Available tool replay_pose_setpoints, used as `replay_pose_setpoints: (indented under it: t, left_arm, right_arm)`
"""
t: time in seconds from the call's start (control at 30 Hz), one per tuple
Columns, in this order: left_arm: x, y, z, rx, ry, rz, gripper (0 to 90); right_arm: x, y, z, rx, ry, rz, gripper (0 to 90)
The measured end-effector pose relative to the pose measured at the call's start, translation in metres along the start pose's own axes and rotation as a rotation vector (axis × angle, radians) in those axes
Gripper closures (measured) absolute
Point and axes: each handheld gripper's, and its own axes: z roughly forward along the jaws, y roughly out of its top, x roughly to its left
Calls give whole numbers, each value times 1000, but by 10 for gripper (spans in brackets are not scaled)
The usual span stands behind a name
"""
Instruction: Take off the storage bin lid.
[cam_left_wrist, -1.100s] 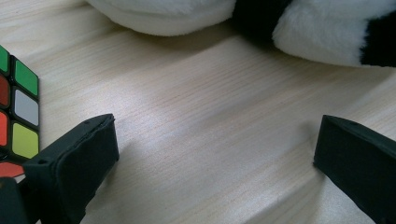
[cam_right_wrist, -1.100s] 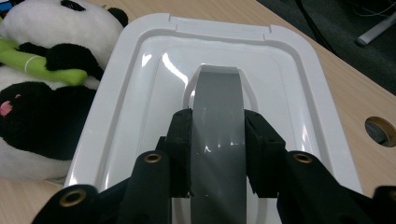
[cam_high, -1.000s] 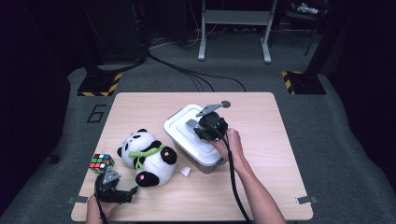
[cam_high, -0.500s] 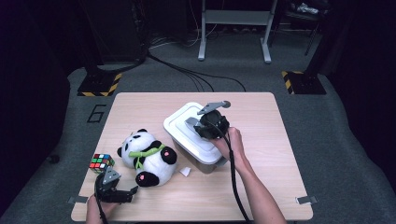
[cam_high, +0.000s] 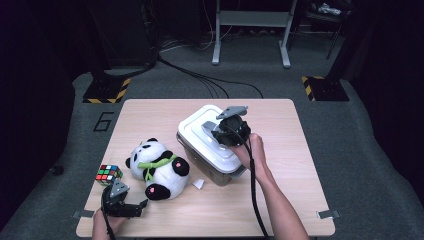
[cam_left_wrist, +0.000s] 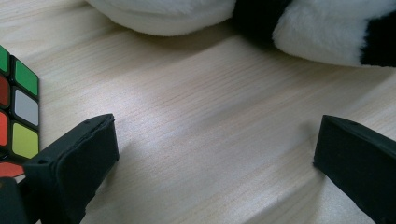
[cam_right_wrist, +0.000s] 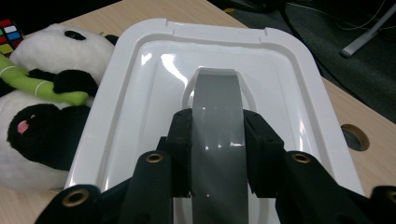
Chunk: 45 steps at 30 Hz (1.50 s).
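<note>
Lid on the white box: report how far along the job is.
Done: the right gripper has shut on the grey handle of the white lid. In hand: that grip; the lid looks seated on the box. Left: lifting it off. The left gripper is open over bare table, near the toy panda and Rubik's cube.

Left gripper (cam_high: 131, 206) low at near-left table corner, held in hand (cam_high: 102, 224), jaws spread wide, nothing between them, just bare wood. Right gripper (cam_right_wrist: 217, 142) reaching out from forearm (cam_high: 277, 205) that comes in from bottom edge, tilted down, jaws clamped tight on grey handle (cam_right_wrist: 217, 116), one jaw each side of it.
</note>
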Motion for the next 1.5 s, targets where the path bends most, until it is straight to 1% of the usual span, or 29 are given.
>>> replay_pose_setpoints:
  t: [0.17, 0.2, 0.23, 0.33, 0.43, 0.47, 0.53, 0.57, 0.6, 0.63, 0.7, 0.73, 0.77, 0.83, 0.87, 0.9, 0.93, 0.97, 1.0, 1.1, 1.17, 1.23, 1.27, 1.3, 1.47, 1.5]
  left_arm:
    - [0, 0, 0, 0, 0, -1, 0]
    - [0, 0, 0, -2, 1, 0, 0]
    - [0, 0, 0, 0, 0, 0, 0]
    - [0, 0, 0, 0, 0, 0, 0]
    - [0, 0, 0, 0, 0, 0, 0]
    - [0, 0, 0, 0, 0, 0, 0]
    - [0, 0, 0, 0, 0, 0, 0]
    - [0, 0, 0, 0, 0, 0, 0]
    - [0, 0, 0, -2, 1, 0, 0]
    - [0, 0, 0, 0, 0, 0, 0]
    - [0, 0, 0, 0, 0, 0, 0]
    - [0, 0, 0, 0, 0, 0, 0]
    - [0, 0, 0, 0, 0, 0, 0]
    - [0, 0, 0, 0, 0, 0, 0]
    - [0, 0, 0, 0, 0, 0, 0]
    - [0, 0, 0, 0, -1, 0, 0]
    - [0, 0, 0, -2, 1, -1, 0]
    - [0, 0, 0, -2, 1, -1, 0]
    - [0, 0, 0, 0, 0, 0, 0]
    - [0, 0, 0, 0, 0, 1, 0]
    - [1, 0, 0, 5, 2, 13, 0]
    - [1, 0, -1, 9, -1, 13, 0]
    - [0, 0, 0, -4, 0, 0, 0]
    - [0, 0, 0, -2, -1, -1, 0]
    - [0, 0, 0, -3, 1, 3, 0]
    - [0, 0, 0, -3, 1, 3, 0]
  right_arm:
    - [-3, 1, -5, -9, -9, 1, 663]
    - [-5, 1, -5, -15, -11, -8, 663]
    - [-5, 1, -7, -9, -14, 4, 663]
    - [-7, 1, -9, -15, -20, -4, 663]
    - [-9, 1, -11, -20, -26, 5, 663]
    - [-9, 0, -12, -14, -26, 19, 663]
    - [-12, 0, -13, -14, -32, 7, 663]
    - [-12, 0, -14, -14, -33, 22, 663]
    - [-15, 0, -14, -26, -36, 1, 663]
    - [-15, -1, -15, -21, -37, 17, 663]
    - [-16, -1, -17, -16, -42, 20, 663]
    - [-17, -1, -18, -17, -44, 31, 663]
    - [-19, -1, -18, -18, -48, 15, 664]
    - [-20, -1, -20, -17, -54, 32, 663]
    - [-23, -1, -21, -18, -57, 23, 663]
    - [-25, -2, -22, -22, -61, 24, 663]
    - [-25, -2, -23, -20, -63, 37, 663]
    - [-27, -2, -24, -24, -66, 25, 663]
    - [-28, -2, -26, -22, -70, 34, 663]
    - [-33, -2, -30, -25, -83, 33, 663]
    - [-36, -2, -33, -30, -91, 39, 664]
    - [-40, -3, -36, -34, -99, 36, 663]
    - [-41, -3, -37, -33, -105, 40, 664]
    - [-43, -4, -39, -28, -110, 35, 663]
    - [-51, -8, -44, -20, -138, 48, 664]
    - [-53, -9, -45, -23, -142, 44, 664]
